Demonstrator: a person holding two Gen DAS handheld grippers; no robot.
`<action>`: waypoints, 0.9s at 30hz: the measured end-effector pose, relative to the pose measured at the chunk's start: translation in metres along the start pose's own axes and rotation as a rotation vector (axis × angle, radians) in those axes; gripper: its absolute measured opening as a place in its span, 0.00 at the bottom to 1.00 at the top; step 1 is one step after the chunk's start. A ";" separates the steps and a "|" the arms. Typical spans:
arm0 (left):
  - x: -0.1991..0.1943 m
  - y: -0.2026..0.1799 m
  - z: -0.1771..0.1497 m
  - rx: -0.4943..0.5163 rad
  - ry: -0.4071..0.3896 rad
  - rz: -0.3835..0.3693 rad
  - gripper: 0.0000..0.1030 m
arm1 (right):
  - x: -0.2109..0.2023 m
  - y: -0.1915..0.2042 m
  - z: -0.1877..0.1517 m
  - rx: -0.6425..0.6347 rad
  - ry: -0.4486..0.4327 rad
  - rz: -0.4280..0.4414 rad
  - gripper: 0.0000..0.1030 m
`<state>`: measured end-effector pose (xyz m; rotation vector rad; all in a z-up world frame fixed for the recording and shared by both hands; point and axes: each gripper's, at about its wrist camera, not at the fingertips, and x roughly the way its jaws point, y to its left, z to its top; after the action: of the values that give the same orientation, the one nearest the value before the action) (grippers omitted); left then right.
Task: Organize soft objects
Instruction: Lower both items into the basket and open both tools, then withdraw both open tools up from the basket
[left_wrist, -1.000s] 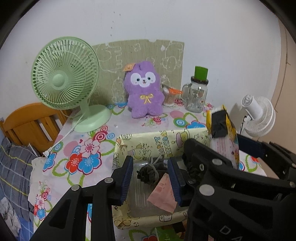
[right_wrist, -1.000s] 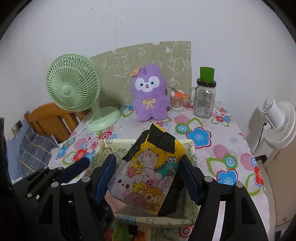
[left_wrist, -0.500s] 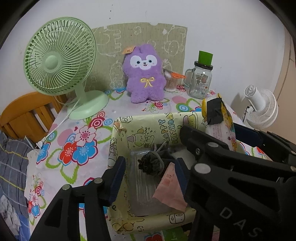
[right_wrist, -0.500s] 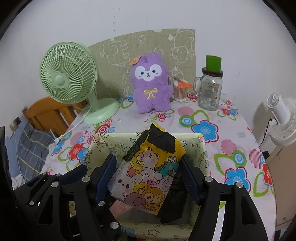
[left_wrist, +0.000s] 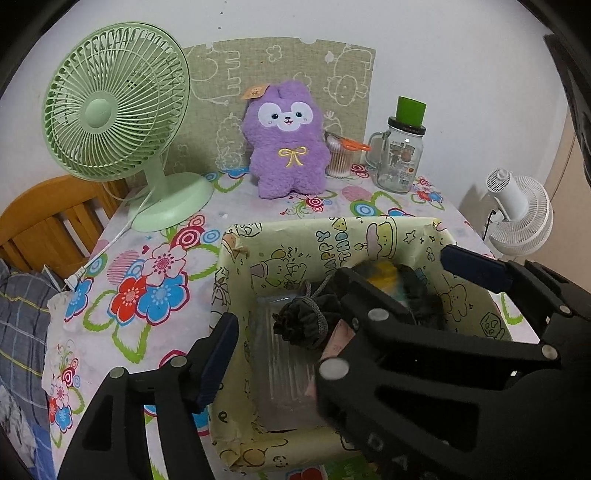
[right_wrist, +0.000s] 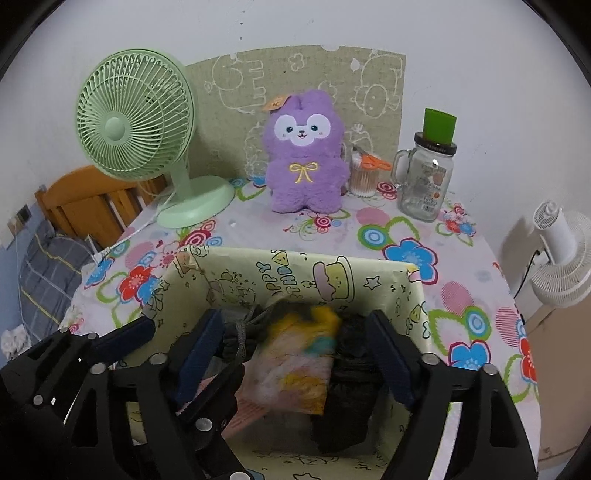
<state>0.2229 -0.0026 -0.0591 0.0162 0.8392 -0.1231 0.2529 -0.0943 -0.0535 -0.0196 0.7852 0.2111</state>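
Note:
A box lined with yellow birthday paper (right_wrist: 295, 266) sits on the flowered table. My right gripper (right_wrist: 295, 325) hovers over it with its jaws opening. The cartoon-printed pack (right_wrist: 295, 365), blurred, lies loose between them inside the box. My left gripper (left_wrist: 295, 332) is beside it at the left, also opening, above a dark drawstring pouch (left_wrist: 306, 321) that its pads do not touch. Its right finger is hidden behind the right gripper. A pink packet (left_wrist: 336, 343), a clear bag (left_wrist: 284, 369) and a black item (right_wrist: 347, 387) also lie in the box (left_wrist: 295, 236). A purple plush (right_wrist: 304, 162) stands behind.
A green desk fan (left_wrist: 118, 110) stands at the back left with its cord trailing off the table. A glass mug jar with a green cup on top (left_wrist: 400, 155) and a swab pot with orange scissors (left_wrist: 340, 158) are at the back right. A white fan (left_wrist: 517, 214) and a wooden chair (left_wrist: 44, 221) flank the table.
Both grippers sank toward the box and their jaws widened. The cartoon pack came out of the right gripper's grip and dropped into the box.

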 end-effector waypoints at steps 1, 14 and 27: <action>0.000 0.000 0.000 0.000 0.001 0.000 0.71 | -0.001 -0.001 0.000 0.003 -0.003 0.002 0.86; -0.009 -0.009 -0.003 0.009 -0.019 0.014 0.86 | -0.019 -0.011 -0.008 0.031 0.002 -0.002 0.87; -0.035 -0.017 -0.010 0.023 -0.051 0.012 0.90 | -0.051 -0.009 -0.016 0.034 -0.043 -0.007 0.87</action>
<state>0.1906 -0.0148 -0.0391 0.0390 0.7867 -0.1216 0.2087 -0.1138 -0.0296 0.0142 0.7452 0.1914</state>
